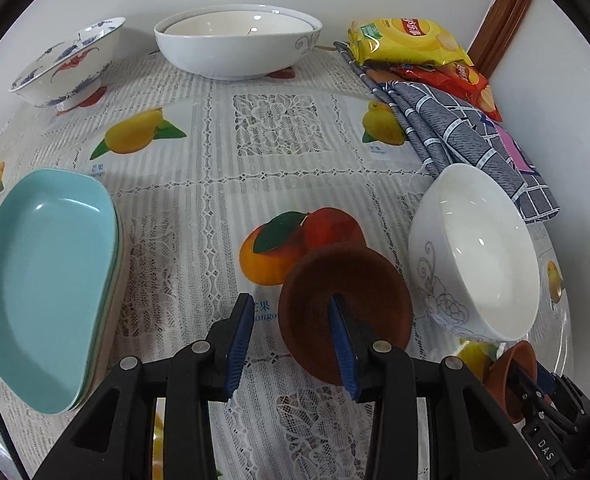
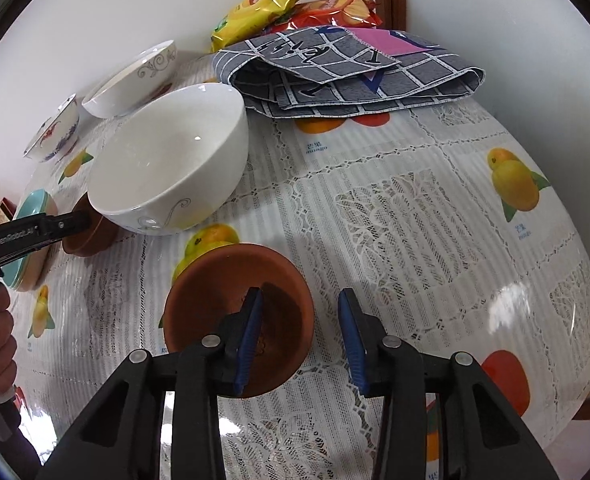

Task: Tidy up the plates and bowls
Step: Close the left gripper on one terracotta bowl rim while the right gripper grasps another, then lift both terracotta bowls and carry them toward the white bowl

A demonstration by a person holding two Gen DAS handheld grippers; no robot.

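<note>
Where white walls meet, fruit-print tablecloth holds bowls.

My left view rides low over the surface, close, facing the back wall. My right view sits just as low to its right, angled left toward the same wall. Both share the white bowl, cloth, snack bags and both brown dishes.

right gripper jaws apart, left finger inside terracotta saucer; white bowl beyond.
</note>
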